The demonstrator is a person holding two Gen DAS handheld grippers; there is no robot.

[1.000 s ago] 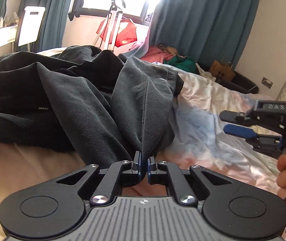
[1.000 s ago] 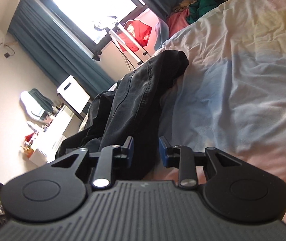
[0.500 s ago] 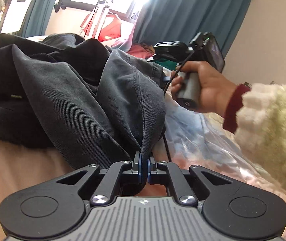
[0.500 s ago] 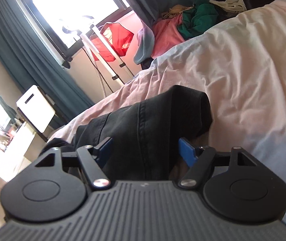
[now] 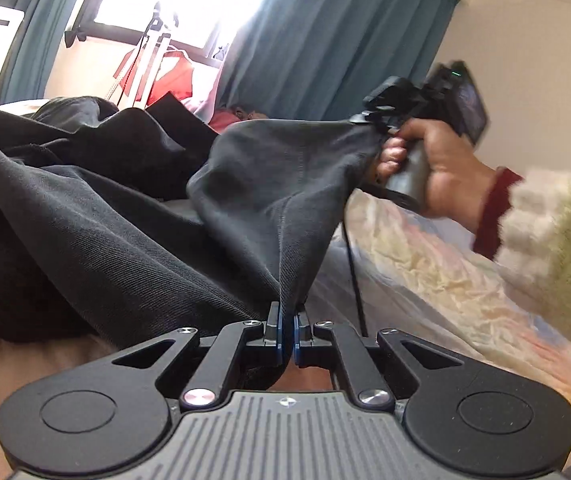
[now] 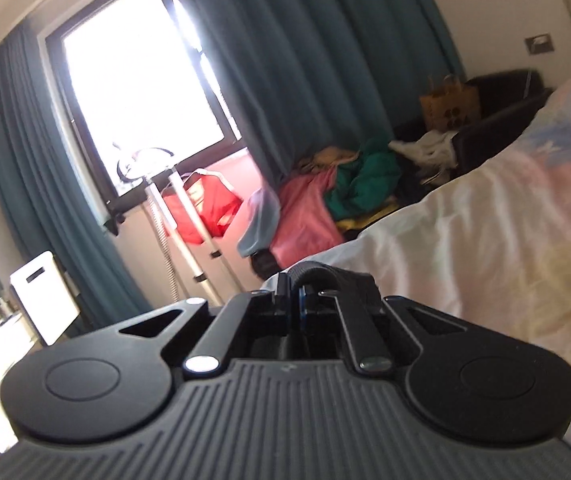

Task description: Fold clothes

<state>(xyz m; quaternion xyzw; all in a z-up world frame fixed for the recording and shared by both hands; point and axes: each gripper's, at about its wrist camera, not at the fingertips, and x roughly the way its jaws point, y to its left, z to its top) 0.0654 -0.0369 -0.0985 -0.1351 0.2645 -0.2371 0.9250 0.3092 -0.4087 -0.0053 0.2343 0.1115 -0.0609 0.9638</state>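
One pair of dark charcoal trousers (image 5: 133, 240), made of a heavy twill-like cloth with visible diagonal weave and stitched seams, lay rumpled in thick folds on a bed. Beneath it was a thin, crinkled bedsheet (image 5: 437, 276) in pale pink, cream and blue patches.

Two black handheld grippers were in use. The left gripper (image 5: 286, 330) had its two blue-padded fingers clenched on a gathered edge of the trousers; the cloth rose straight up from between the fingers like a tent. Ahead and to the right of those fingers, the right gripper (image 5: 369, 122) was clamped on another corner of the same cloth, lifted clear of the bed, so the fabric stretched taut between the two grips. A hand (image 5: 433, 168) wrapped the right gripper's handle, its wrist in a dark red cuff under a fluffy cream sleeve (image 5: 557, 240).

In the right wrist view, the right gripper (image 6: 294, 298) was pinched tight, with a rounded fold of dark fabric (image 6: 317, 272) bulging just above the fingertips.

Beyond the fingers hung two teal pleated curtains (image 6: 317, 60) flanking one bright window (image 6: 141, 108), with one heap of pink, green and yellow clothes (image 6: 345, 196) below.
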